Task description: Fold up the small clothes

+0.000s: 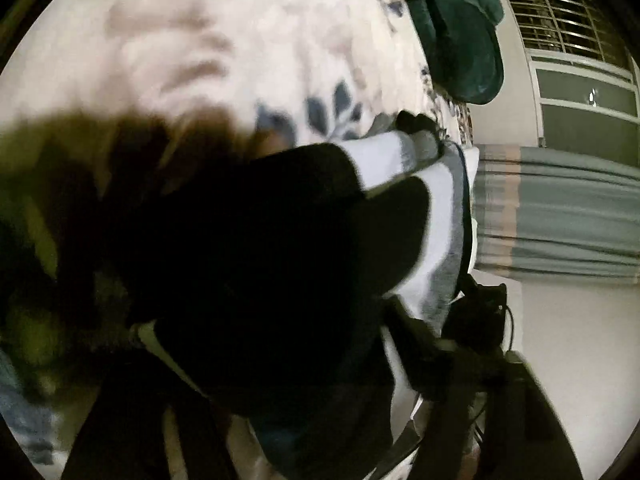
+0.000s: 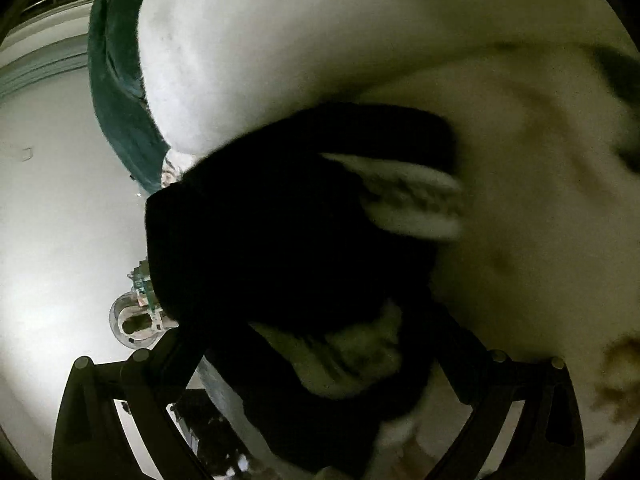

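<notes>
A small black garment with white and grey stripes hangs in front of my left gripper, above a floral bedspread. My left gripper is shut on its lower edge; the cloth hides the fingertips. In the right wrist view the same black garment fills the middle, bunched, with a white patch showing. My right gripper is shut on the garment, which drapes over and between its dark fingers. The view is blurred.
A dark green cloth lies at the bed's far edge, also seen in the right wrist view. A window with bars, a blue-grey curtain and a white wall are behind. A white bed surface lies beyond the garment.
</notes>
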A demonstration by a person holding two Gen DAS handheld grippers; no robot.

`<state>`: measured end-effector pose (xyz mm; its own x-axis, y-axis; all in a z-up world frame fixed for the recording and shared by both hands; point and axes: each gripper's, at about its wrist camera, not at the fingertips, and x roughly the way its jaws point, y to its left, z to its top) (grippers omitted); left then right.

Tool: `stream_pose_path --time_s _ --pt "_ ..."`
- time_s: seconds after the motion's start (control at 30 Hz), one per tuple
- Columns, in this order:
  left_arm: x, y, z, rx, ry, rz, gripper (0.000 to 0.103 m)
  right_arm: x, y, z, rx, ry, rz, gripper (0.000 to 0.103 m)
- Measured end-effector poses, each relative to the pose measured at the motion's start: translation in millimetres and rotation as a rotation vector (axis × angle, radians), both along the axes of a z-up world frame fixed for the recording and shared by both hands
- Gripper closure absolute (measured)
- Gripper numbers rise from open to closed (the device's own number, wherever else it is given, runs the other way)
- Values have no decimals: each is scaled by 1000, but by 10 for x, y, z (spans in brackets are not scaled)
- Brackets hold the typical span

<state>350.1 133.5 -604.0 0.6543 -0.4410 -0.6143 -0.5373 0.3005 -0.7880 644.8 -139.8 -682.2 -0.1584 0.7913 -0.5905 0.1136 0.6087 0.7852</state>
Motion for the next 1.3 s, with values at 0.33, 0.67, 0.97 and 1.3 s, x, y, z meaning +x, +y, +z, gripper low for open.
stream_pose_path --time_s 0.33,0.67,0.97,1.3 --pt "302 502 468 111 -21 -179 72 -640 -152 242 15 -24 -155 82" --pt "61 759 510 261 177 -492 67 -2691 81 717 -144 34 -175 85" --pt "-113 206 975 633 269 -530 64 -2873 -57 523 -313 66 -114 61" --pt "-593 -325 1231 769 386 -553 24 -2832 -591 979 -520 16 -127 30"
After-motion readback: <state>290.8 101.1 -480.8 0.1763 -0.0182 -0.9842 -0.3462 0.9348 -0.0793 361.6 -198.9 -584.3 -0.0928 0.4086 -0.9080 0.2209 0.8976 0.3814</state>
